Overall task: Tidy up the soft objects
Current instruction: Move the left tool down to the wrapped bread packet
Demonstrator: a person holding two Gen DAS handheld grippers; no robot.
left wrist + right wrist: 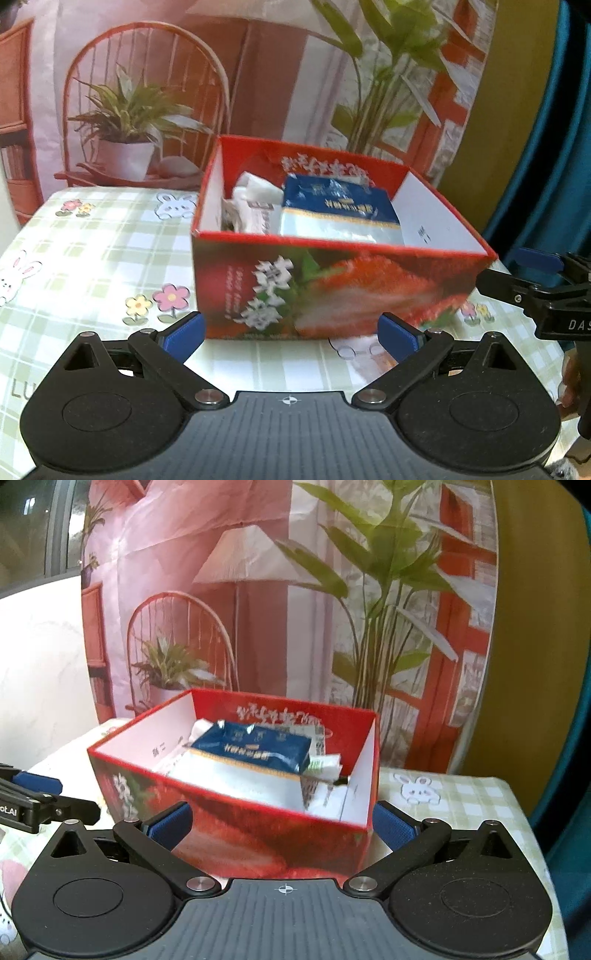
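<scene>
A red strawberry-print box stands on the checked tablecloth; it also shows in the right wrist view. Inside lie a blue-and-white tissue pack and several white soft packets. My left gripper is open and empty, just in front of the box's near wall. My right gripper is open and empty, its fingers either side of the box's near corner. The right gripper shows at the right edge of the left wrist view. The left gripper shows at the left edge of the right wrist view.
The table has a green checked cloth with rabbits and flowers. A printed backdrop of a chair, plants and a lamp hangs right behind the table. A teal curtain hangs at the right.
</scene>
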